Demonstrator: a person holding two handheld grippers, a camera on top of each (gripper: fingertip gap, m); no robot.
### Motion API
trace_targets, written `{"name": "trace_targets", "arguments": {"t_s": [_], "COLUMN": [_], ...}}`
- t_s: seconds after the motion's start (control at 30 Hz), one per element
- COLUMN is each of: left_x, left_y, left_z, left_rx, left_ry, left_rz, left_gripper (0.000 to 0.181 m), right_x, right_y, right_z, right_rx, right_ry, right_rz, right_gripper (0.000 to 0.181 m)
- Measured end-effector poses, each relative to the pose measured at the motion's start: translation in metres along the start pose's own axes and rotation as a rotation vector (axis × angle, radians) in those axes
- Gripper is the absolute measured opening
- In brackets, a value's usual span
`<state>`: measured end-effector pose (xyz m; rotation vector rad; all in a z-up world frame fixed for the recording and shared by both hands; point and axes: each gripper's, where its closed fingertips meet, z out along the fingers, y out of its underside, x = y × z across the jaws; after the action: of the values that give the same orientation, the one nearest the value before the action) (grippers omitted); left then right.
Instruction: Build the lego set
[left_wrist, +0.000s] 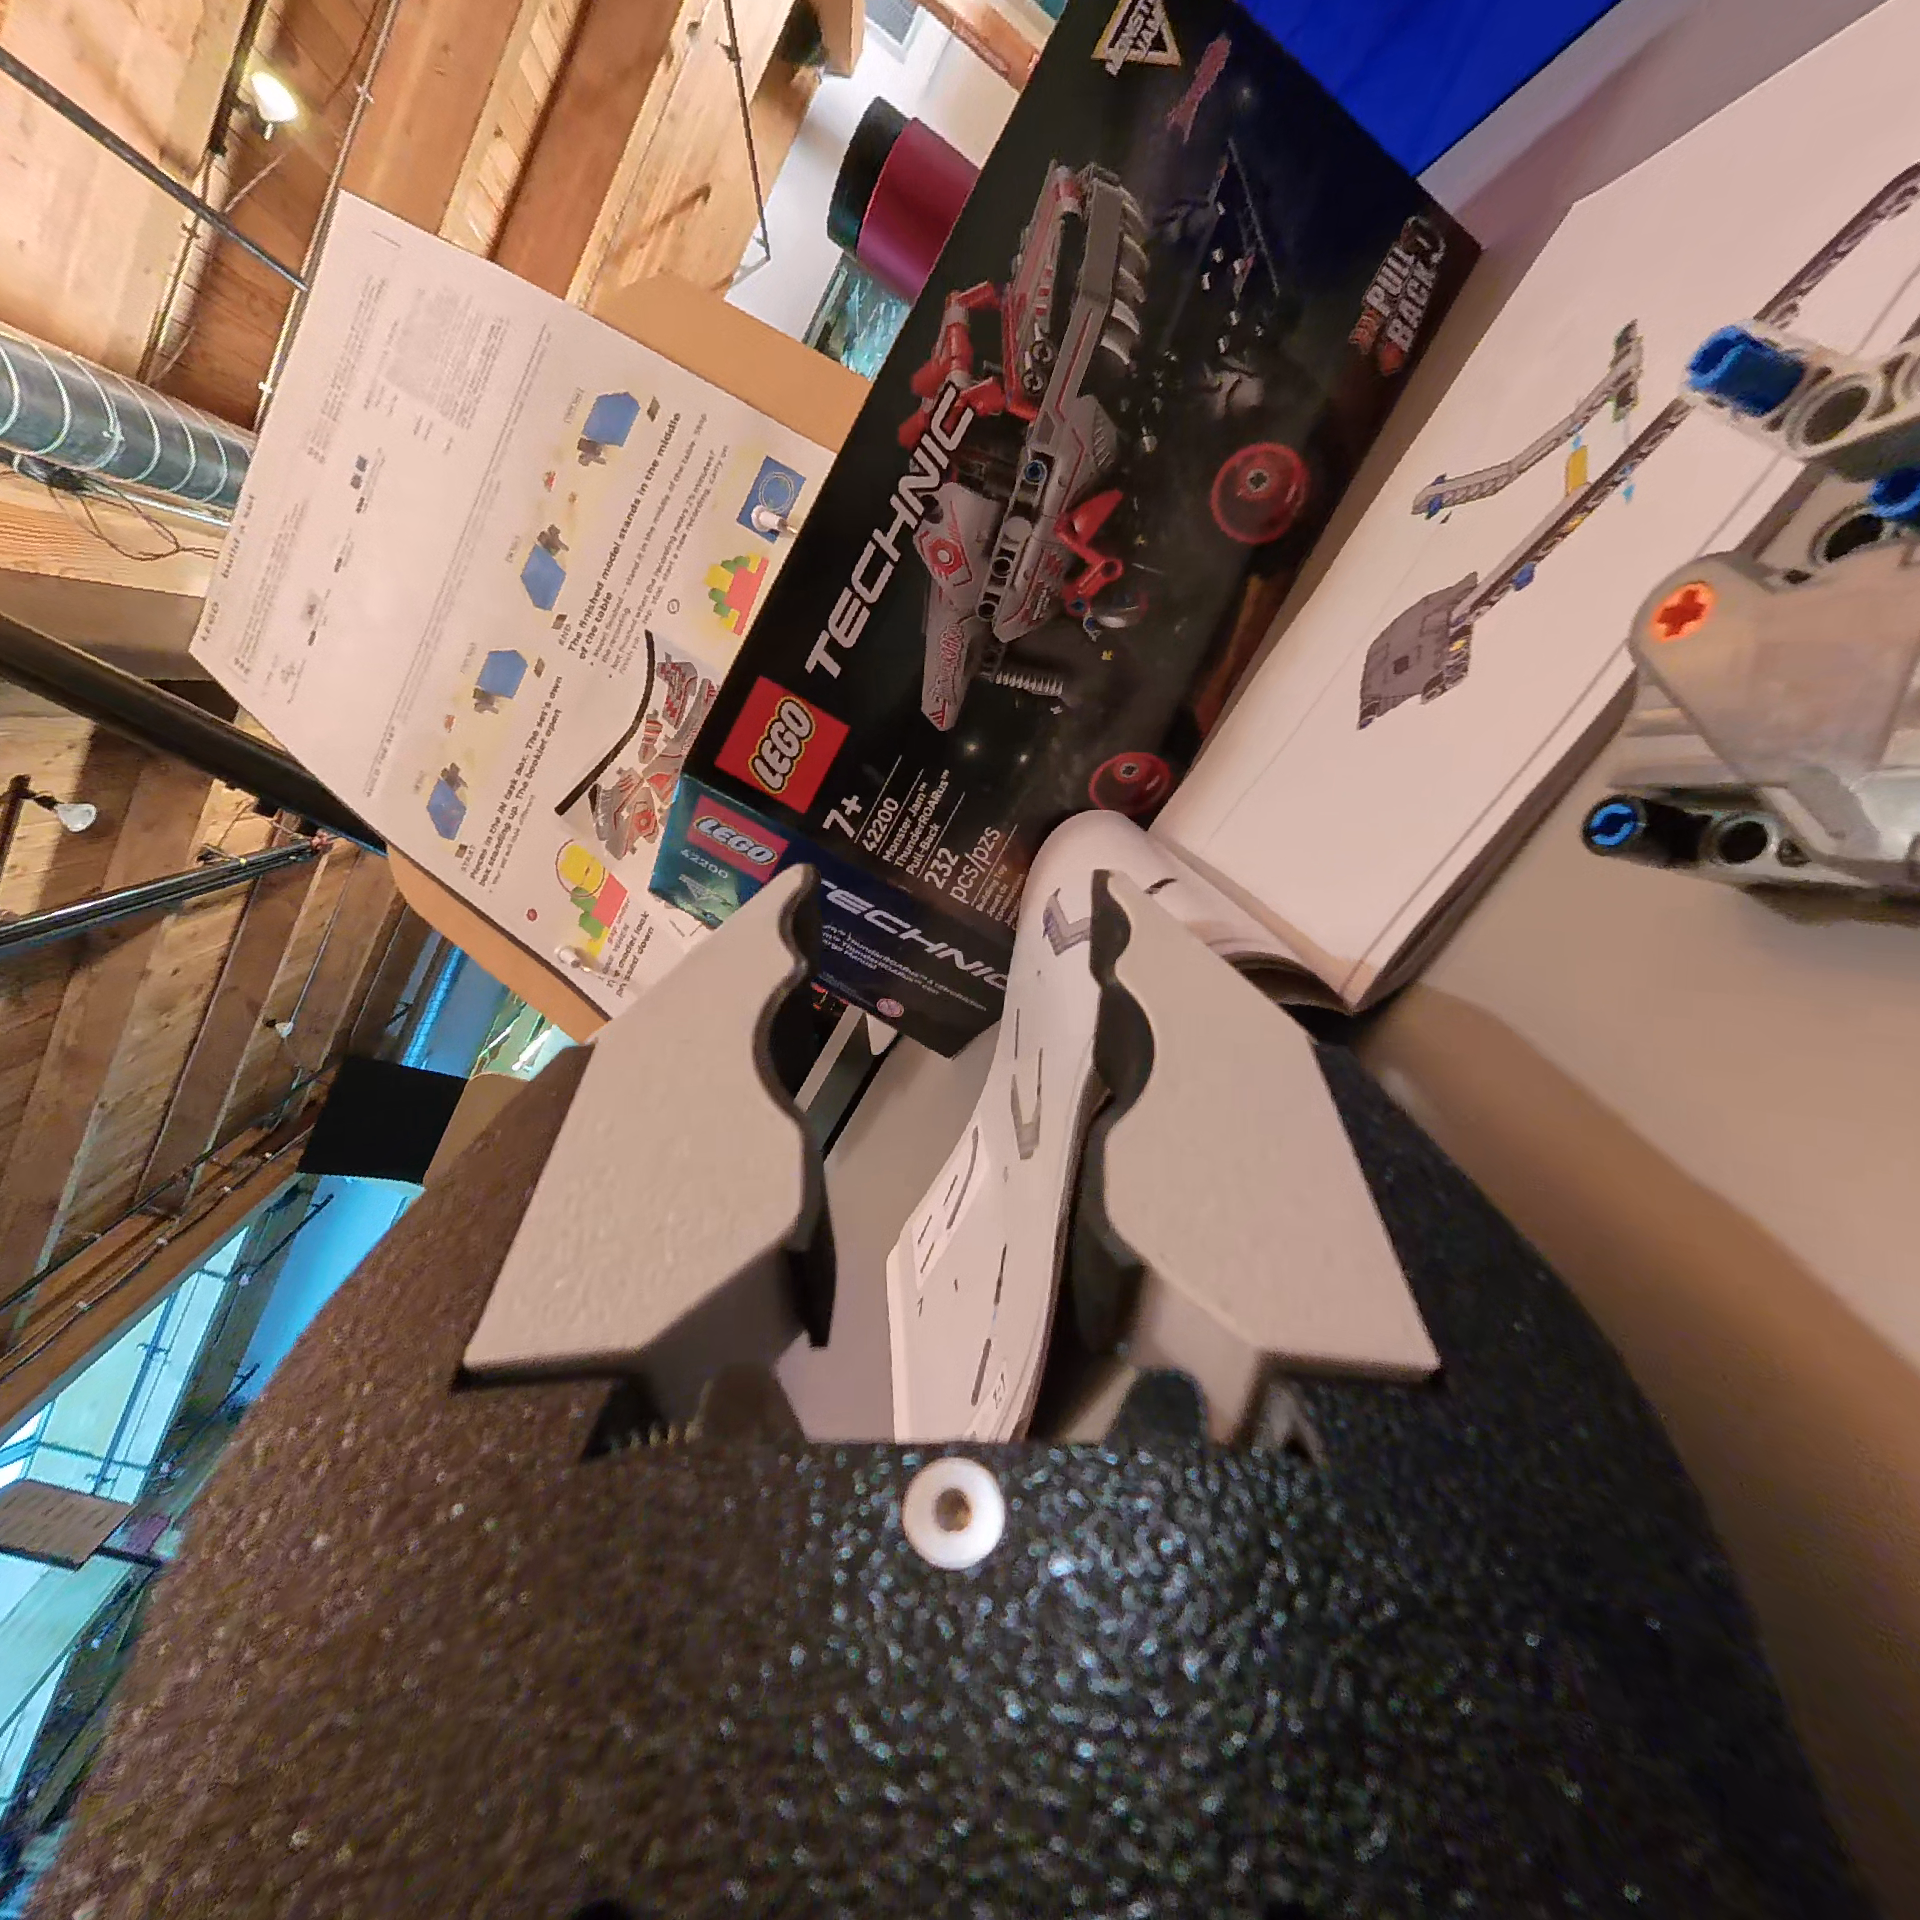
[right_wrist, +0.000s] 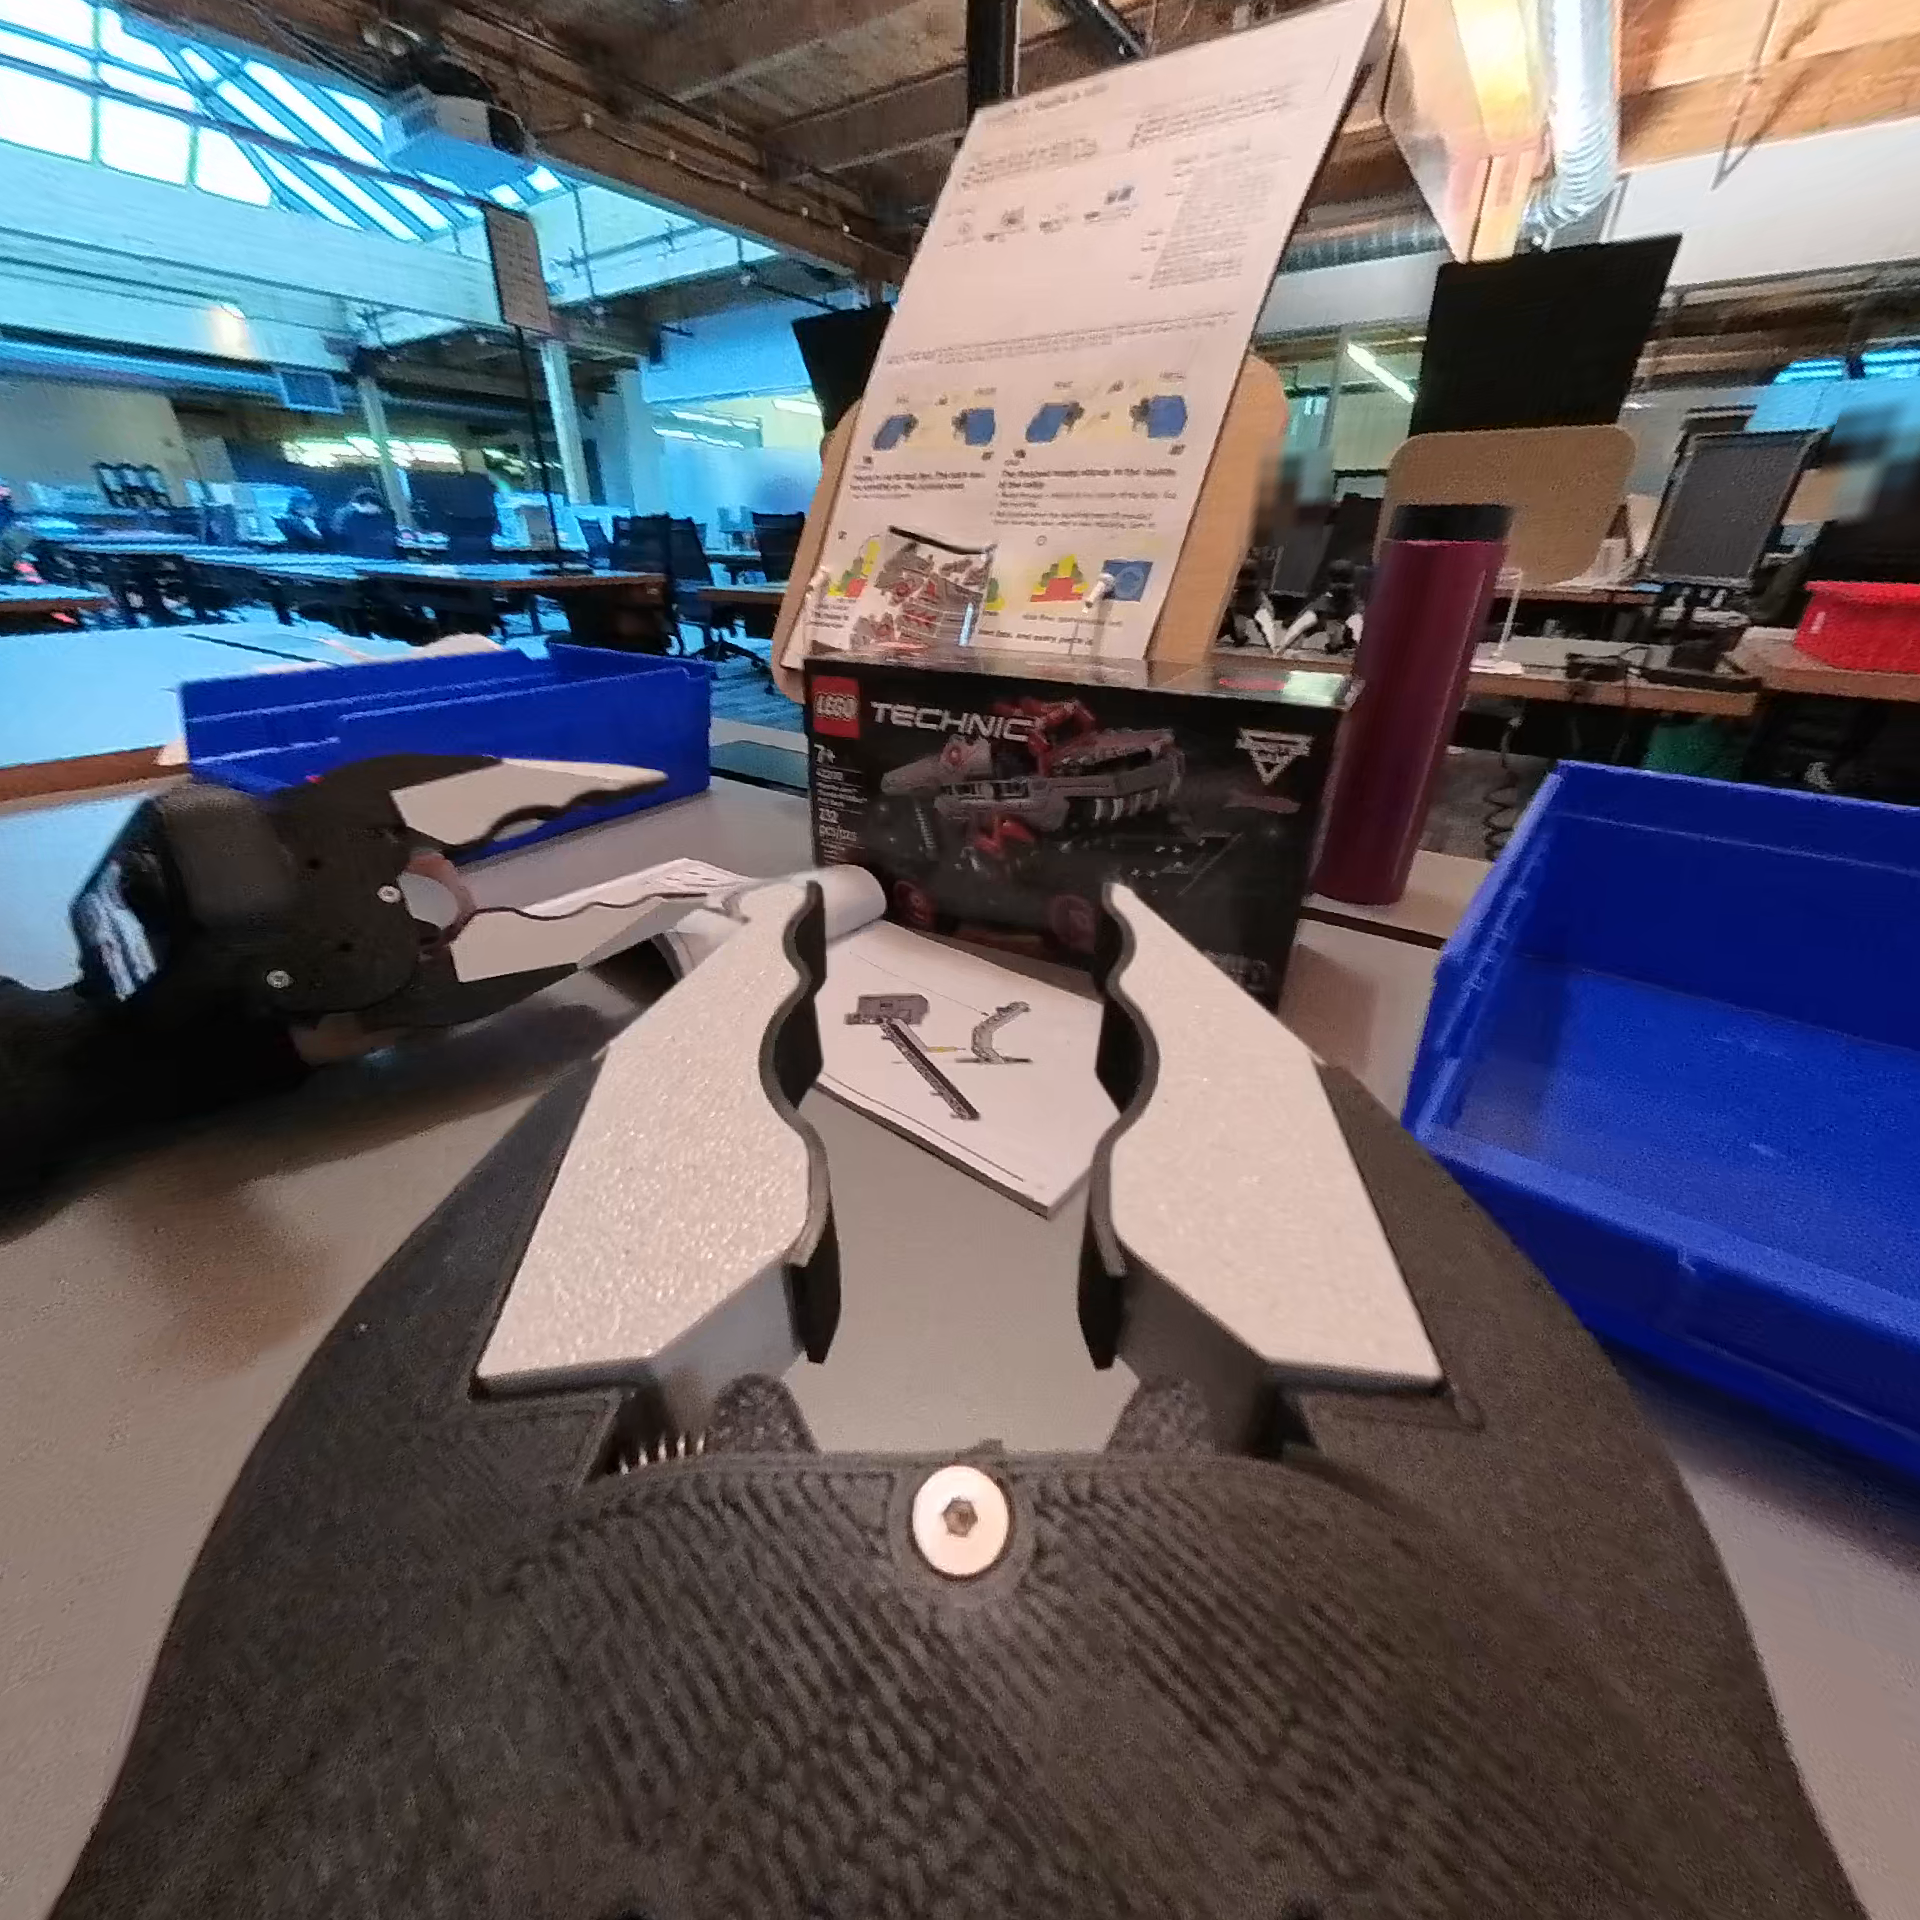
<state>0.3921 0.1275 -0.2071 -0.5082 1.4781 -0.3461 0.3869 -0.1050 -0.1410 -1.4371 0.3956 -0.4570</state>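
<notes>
My left gripper (left_wrist: 954, 894) is open, and a curled page (left_wrist: 997, 1174) of the white instruction booklet (left_wrist: 1507, 540) lies between its jaws, against the right finger. A grey partly built model (left_wrist: 1808, 665) with blue pins and a red axle end sits on the table to the right of the booklet. The black set box (left_wrist: 1039, 499) stands behind. My right gripper (right_wrist: 961, 904) is open and empty, low over the table, facing the open booklet (right_wrist: 966, 1081) and the box (right_wrist: 1060, 821). The left gripper (right_wrist: 707, 831) shows there at the left, open at the curled page (right_wrist: 842, 894).
A large blue bin (right_wrist: 1683, 1091) stands close on the right and a flatter blue bin (right_wrist: 447, 717) at the back left. A maroon bottle (right_wrist: 1403, 707) stands right of the box. A printed sheet on a cardboard stand (right_wrist: 1081, 395) rises behind the box. There is about 25 cm between the tips of the two grippers.
</notes>
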Motion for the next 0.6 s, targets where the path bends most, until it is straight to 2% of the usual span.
{"name": "trace_targets", "arguments": {"t_s": [0.27,0.6], "left_x": [0.007,0.010], "left_y": [-0.004,-0.003], "left_z": [0.001,0.003], "left_rx": [0.019,0.006], "left_ry": [0.035,0.039], "left_rz": [0.014,0.058], "left_gripper": [0.046,0.046], "right_x": [0.016,0.006], "right_y": [0.020,0.019], "right_z": [-0.009,-0.003], "right_rx": [-0.084,-0.082], "right_ry": [0.062,0.012], "right_rz": [-0.006,-0.010], "right_gripper": [0.049,0.048]}}
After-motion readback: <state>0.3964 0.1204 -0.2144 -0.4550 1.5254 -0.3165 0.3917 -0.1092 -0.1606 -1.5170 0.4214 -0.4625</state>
